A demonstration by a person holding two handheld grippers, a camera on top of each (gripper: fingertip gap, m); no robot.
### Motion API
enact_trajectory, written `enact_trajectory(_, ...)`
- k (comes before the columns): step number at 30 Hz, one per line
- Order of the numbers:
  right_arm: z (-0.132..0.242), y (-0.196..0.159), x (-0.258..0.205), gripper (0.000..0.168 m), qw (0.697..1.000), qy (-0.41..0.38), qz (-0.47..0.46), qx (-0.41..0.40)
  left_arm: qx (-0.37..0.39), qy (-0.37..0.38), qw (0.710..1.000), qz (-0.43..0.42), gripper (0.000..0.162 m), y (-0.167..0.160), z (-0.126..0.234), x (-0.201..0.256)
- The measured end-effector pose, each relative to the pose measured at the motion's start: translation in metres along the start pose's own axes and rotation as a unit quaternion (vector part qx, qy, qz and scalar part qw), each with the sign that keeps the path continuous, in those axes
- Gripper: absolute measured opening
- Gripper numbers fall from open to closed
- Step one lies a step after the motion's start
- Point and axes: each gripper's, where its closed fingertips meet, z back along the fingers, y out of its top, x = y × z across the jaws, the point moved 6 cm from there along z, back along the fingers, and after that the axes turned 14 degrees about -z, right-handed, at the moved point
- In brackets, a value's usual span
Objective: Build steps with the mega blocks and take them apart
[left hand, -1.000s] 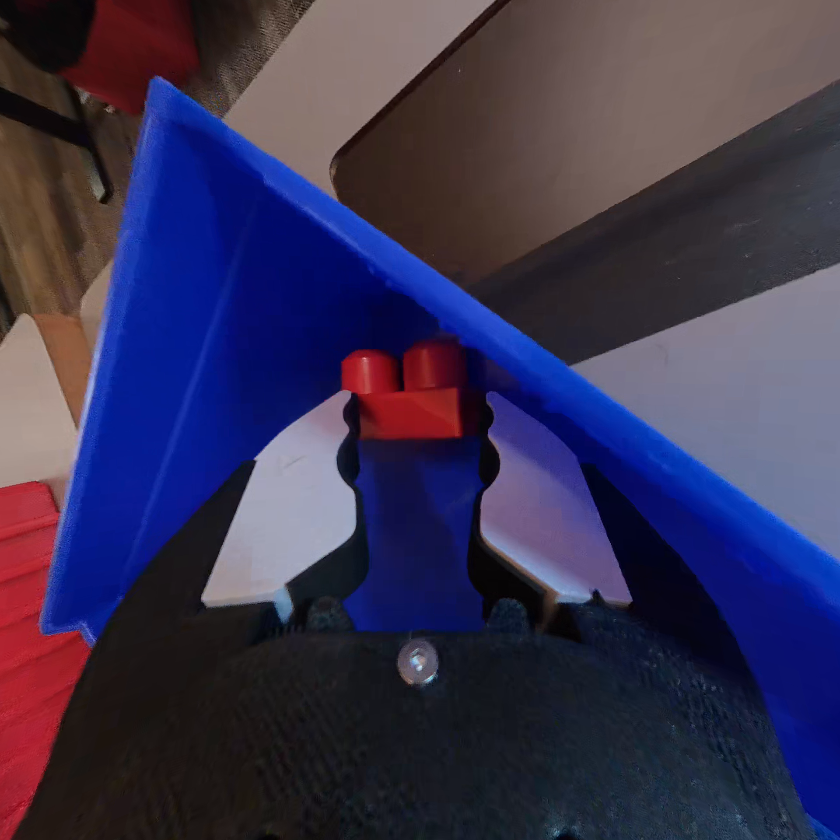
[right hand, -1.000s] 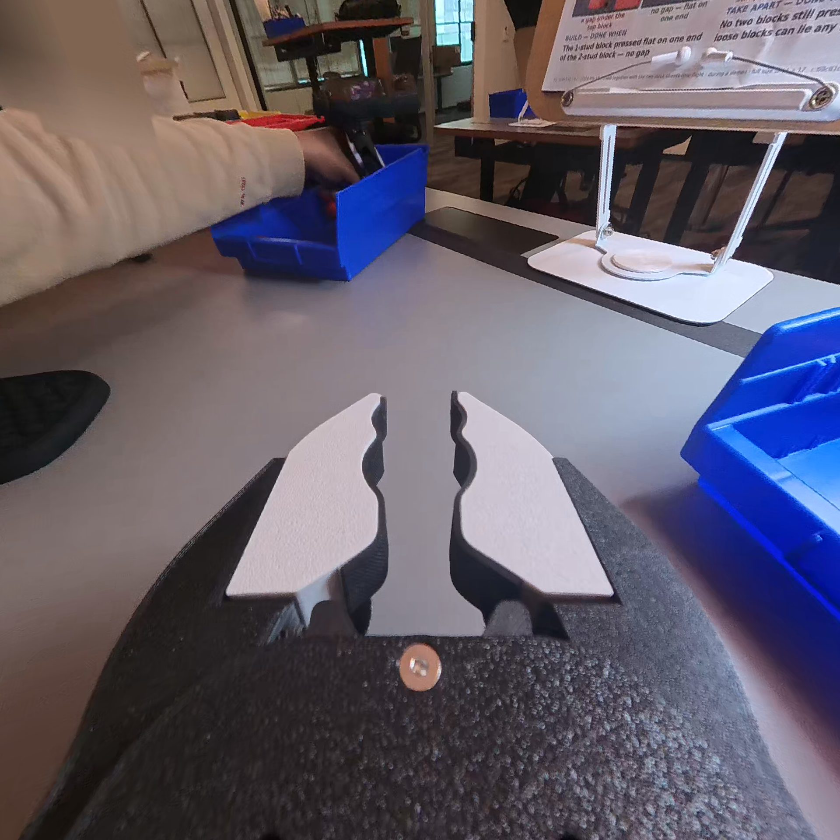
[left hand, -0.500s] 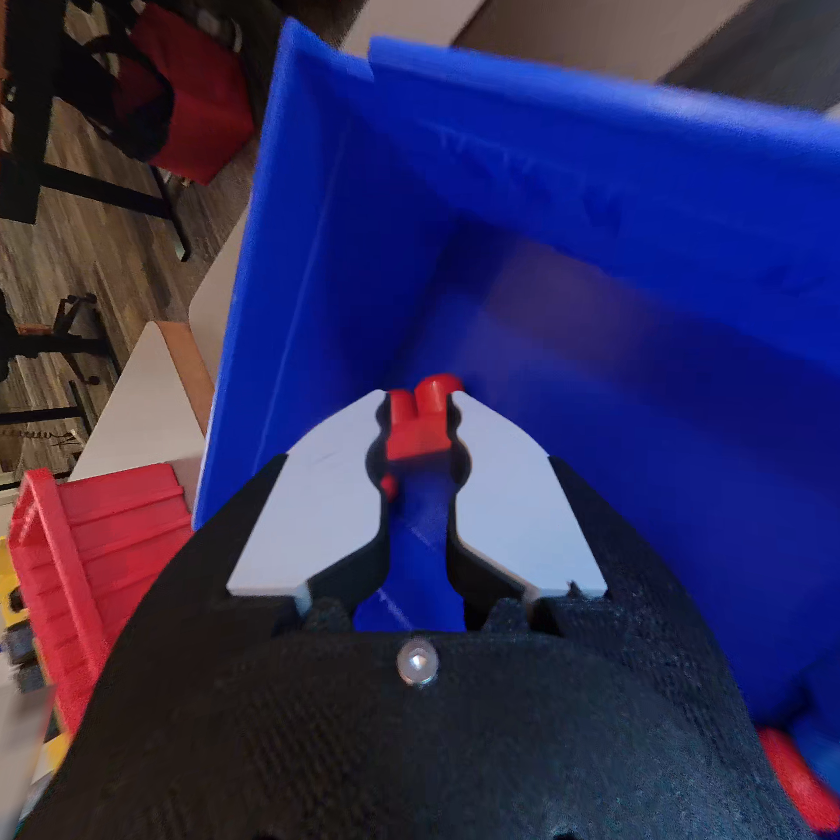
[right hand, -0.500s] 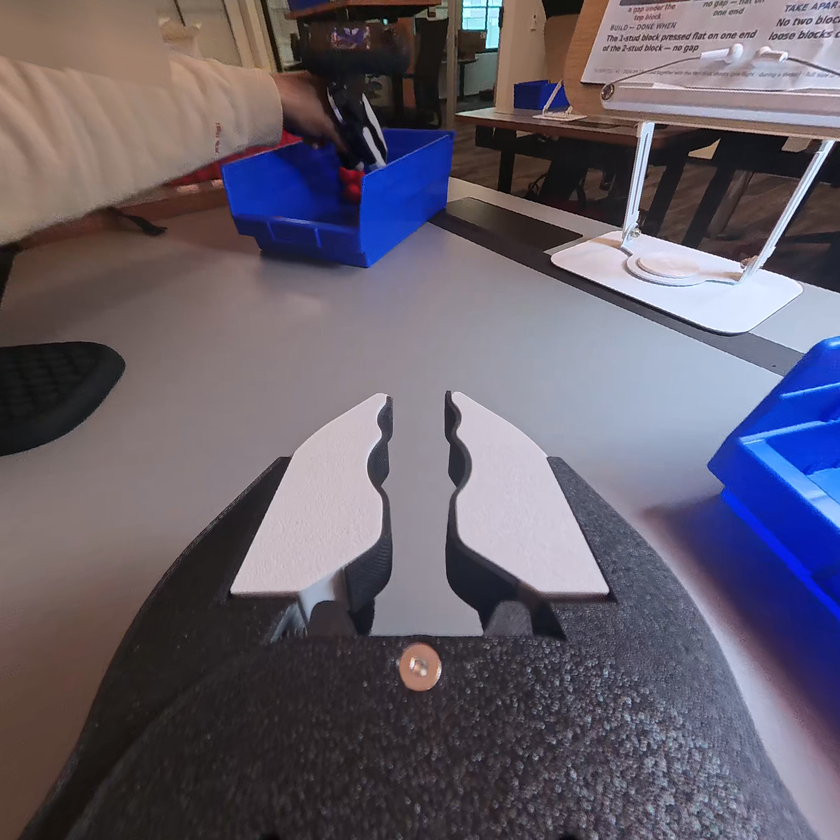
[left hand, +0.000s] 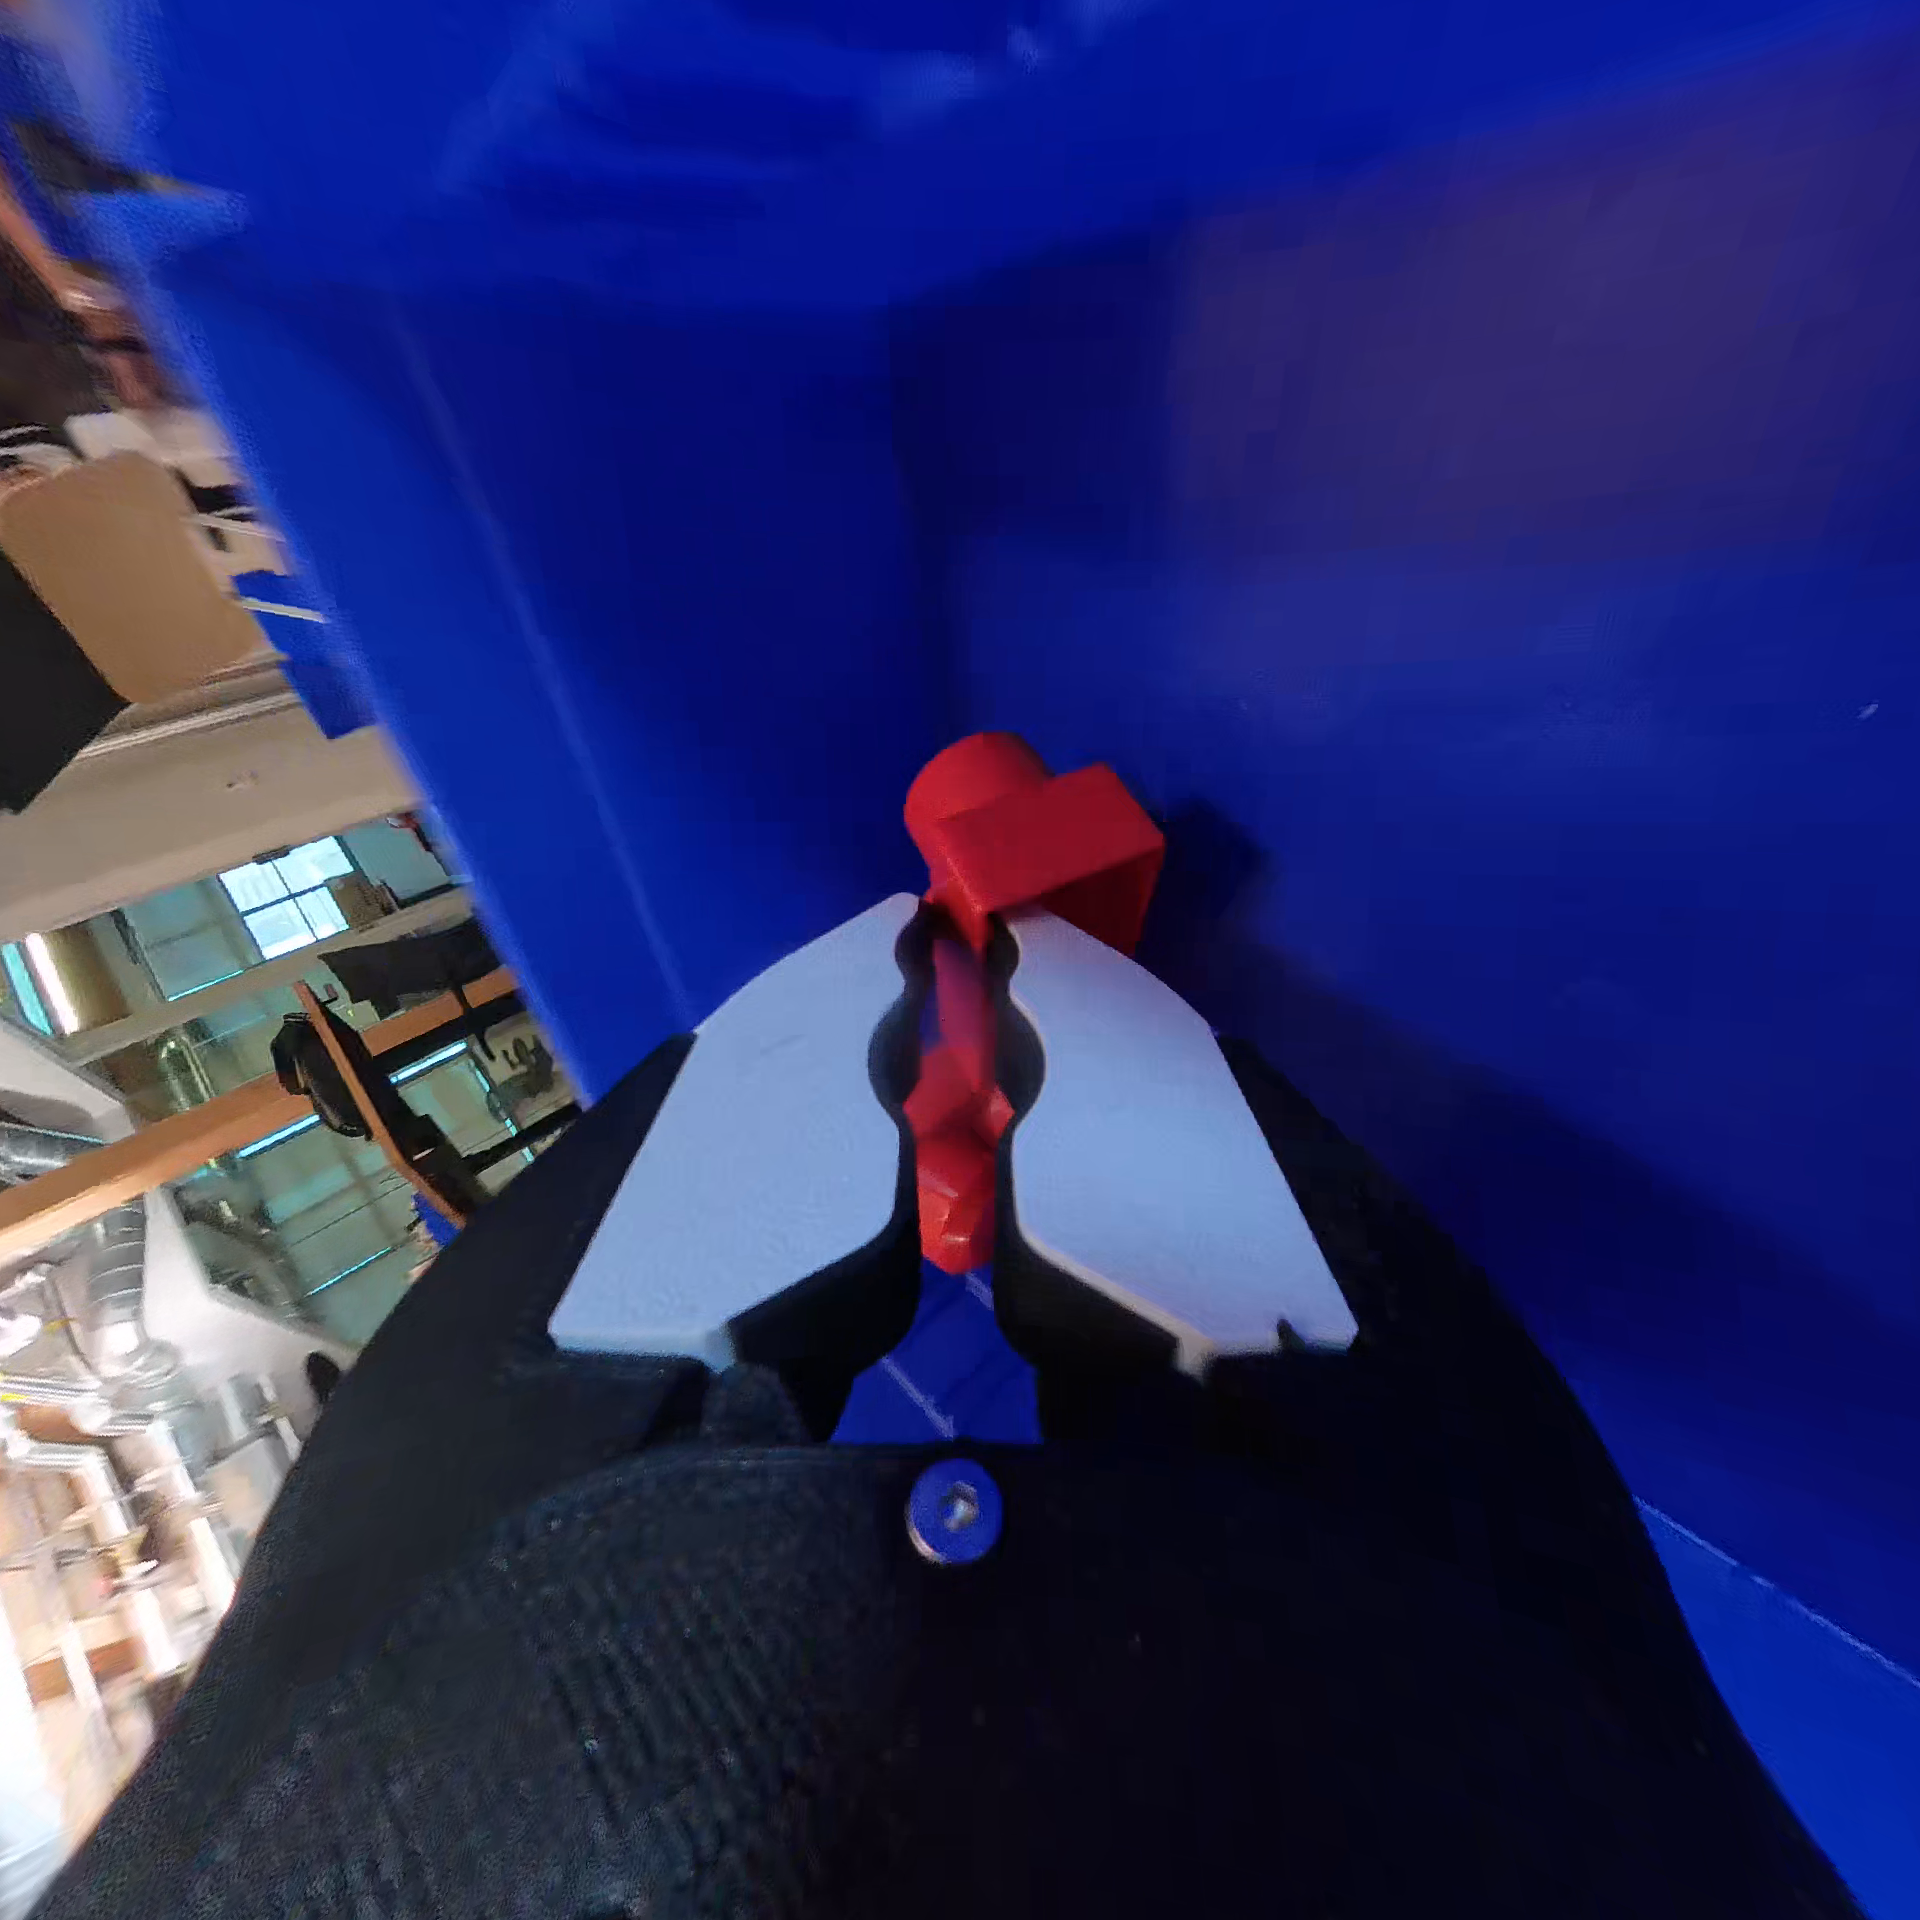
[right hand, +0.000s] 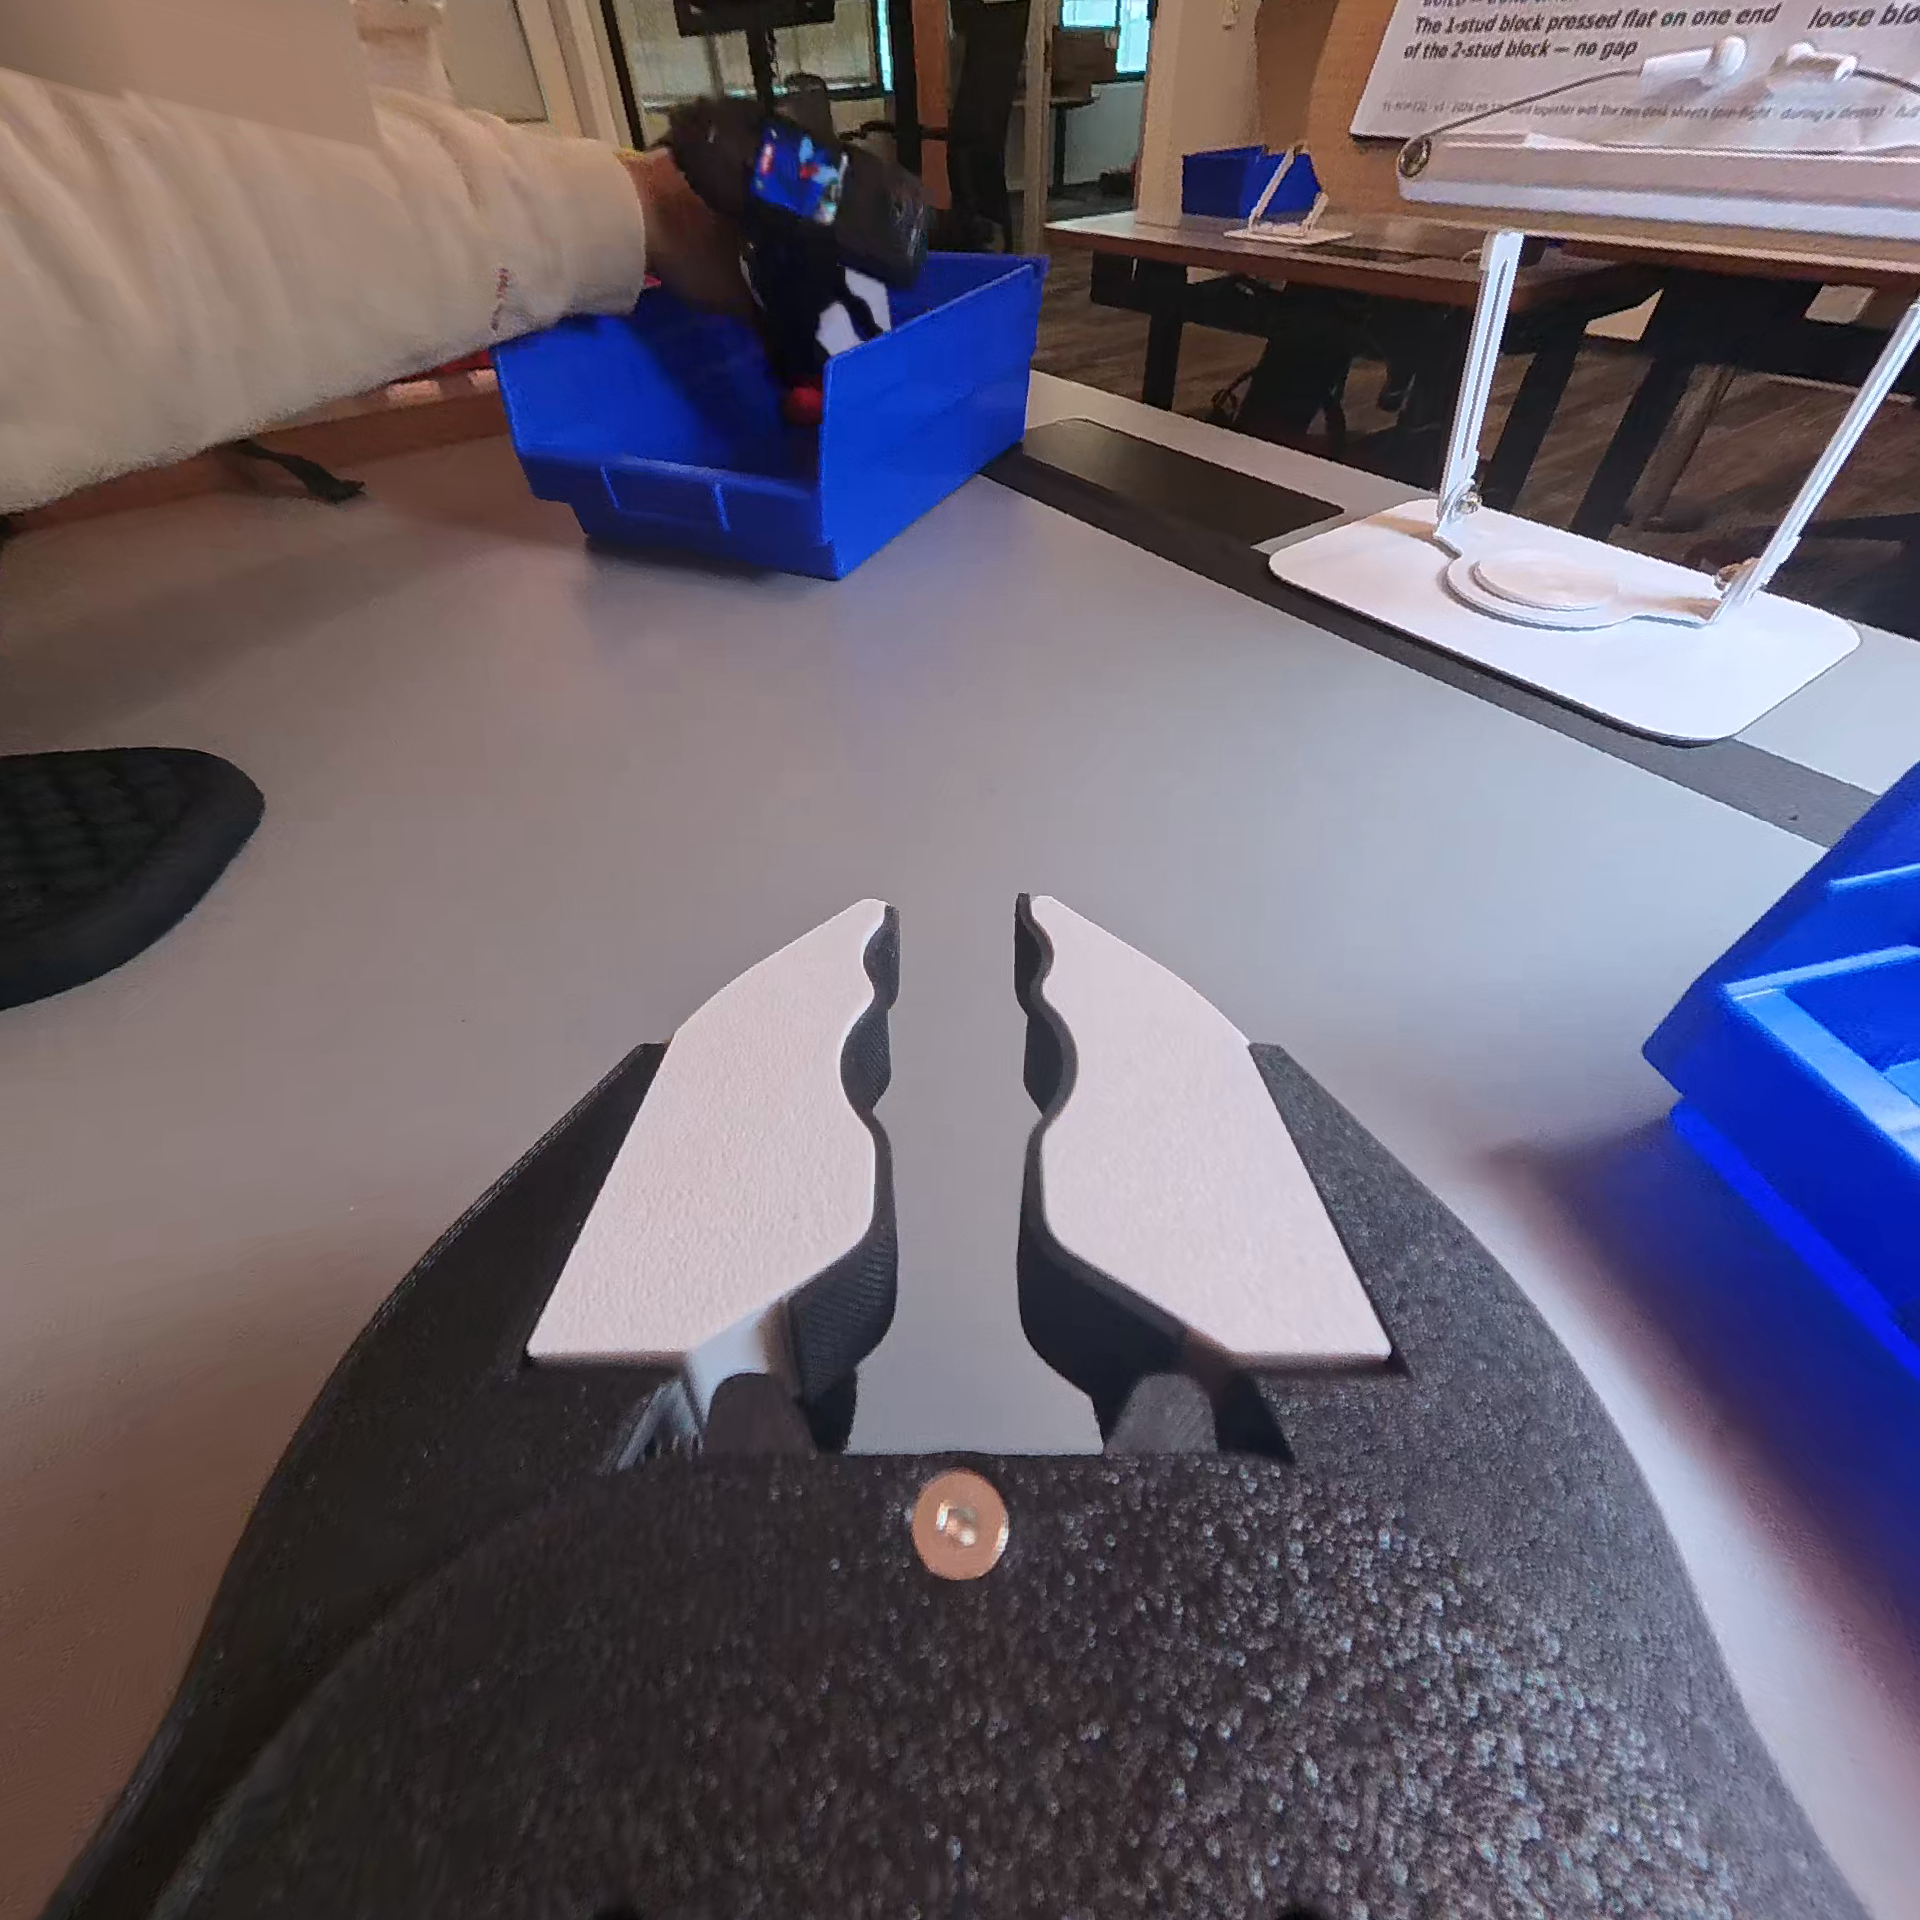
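Grey table (right hand: 935, 727); left gripper (left hand: 961, 914) jaws clamp red block (left hand: 1039, 842); right gripper (right hand: 956, 904) jaws apart.

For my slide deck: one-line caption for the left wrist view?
Left gripper shut on a red block inside the blue bin.

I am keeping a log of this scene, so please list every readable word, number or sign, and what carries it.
Printed sheet on the white stand: the bold black lines are legible, but I do not copy wording; the fine line beneath is too small.
Cream sleeve: small red mark, unreadable.
Coloured sticker on the left gripper: blurred.
Left wrist view: none.
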Motion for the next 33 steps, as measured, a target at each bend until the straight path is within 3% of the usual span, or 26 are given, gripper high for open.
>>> enact_trajectory(4,0.002,0.003,-0.004,0.021,1.0,0.013,0.0,0.009,0.099,0.093,0.986,0.097,0.009,0.002,0.062,-0.021)
enact_trajectory(6,0.003,0.005,-0.008,0.021,0.999,0.027,-0.004,0.017,0.209,0.117,0.953,0.185,0.009,0.008,0.11,-0.026)
enact_trajectory(7,0.003,0.007,-0.011,0.021,0.999,0.037,-0.005,0.023,0.291,0.109,0.922,0.233,0.009,0.016,0.139,-0.023)
enact_trajectory(9,0.002,0.009,-0.02,0.025,0.997,0.071,-0.009,0.034,0.491,0.054,0.821,0.287,0.009,0.043,0.204,-0.006)
enact_trajectory(11,0.002,0.01,-0.037,0.038,0.989,0.139,-0.015,0.038,0.67,-0.025,0.679,0.298,0.008,0.073,0.27,0.024)
enact_trajectory(13,0.003,0.008,-0.06,0.05,0.971,0.233,-0.038,0.028,0.775,-0.108,0.55,0.292,0.008,0.104,0.321,0.062)
enact_trajectory(14,0.003,0.007,-0.07,0.057,0.962,0.267,-0.055,0.022,0.807,-0.14,0.5,0.283,0.008,0.12,0.341,0.083)
enact_trajectory(16,0.001,0.007,-0.084,0.062,0.946,0.309,-0.091,0.025,0.842,-0.189,0.434,0.257,0.008,0.152,0.373,0.123)
enact_trajectory(18,-0.004,0.006,-0.093,0.067,0.934,0.333,-0.127,0.026,0.855,-0.209,0.407,0.243,0.009,0.18,0.393,0.154)
enact_trajectory(20,-0.008,0.004,-0.102,0.068,0.92,0.359,-0.157,0.019,0.847,-0.235,0.426,0.214,0.009,0.206,0.403,0.178)
enact_trajectory(21,-0.008,0.004,-0.106,0.061,0.912,0.374,-0.17,0.016,0.84,-0.239,0.447,0.193,0.008,0.217,0.406,0.189)
enact_trajectory(22,-0.007,0.004,-0.108,0.036,0.904,0.388,-0.18,0.014,0.832,-0.239,0.471,0.17,0.008,0.224,0.406,0.197)
enact_trajectory(23,-0.007,0.004,-0.108,0.037,0.901,0.392,-0.183,0.006,0.826,-0.237,0.486,0.158,0.01,0.228,0.404,0.2)
enact_trajectory(25,-0.009,0.002,-0.102,0.037,0.92,0.359,-0.155,-0.018,0.81,-0.243,0.512,0.152,0.013,0.229,0.397,0.197)
enact_trajectory(27,-0.008,0.001,-0.092,0.037,0.948,0.305,-0.09,-0.029,0.784,-0.253,0.548,0.148,0.035,0.221,0.384,0.187)
enact_trajectory(28,-0.008,-0.001,-0.084,0.037,0.961,0.268,-0.051,-0.048,0.77,-0.247,0.567,0.158,0.038,0.213,0.375,0.178)
enact_trajectory(31,-0.01,-0.023,-0.055,0.037,0.975,0.147,0.066,-0.155,0.694,-0.183,0.671,0.186,0.038,0.177,0.339,0.144)
enact_trajectory(33,-0.011,-0.042,-0.036,0.037,0.964,0.083,0.121,-0.223,0.607,-0.157,0.753,0.202,0.036,0.145,0.308,0.12)
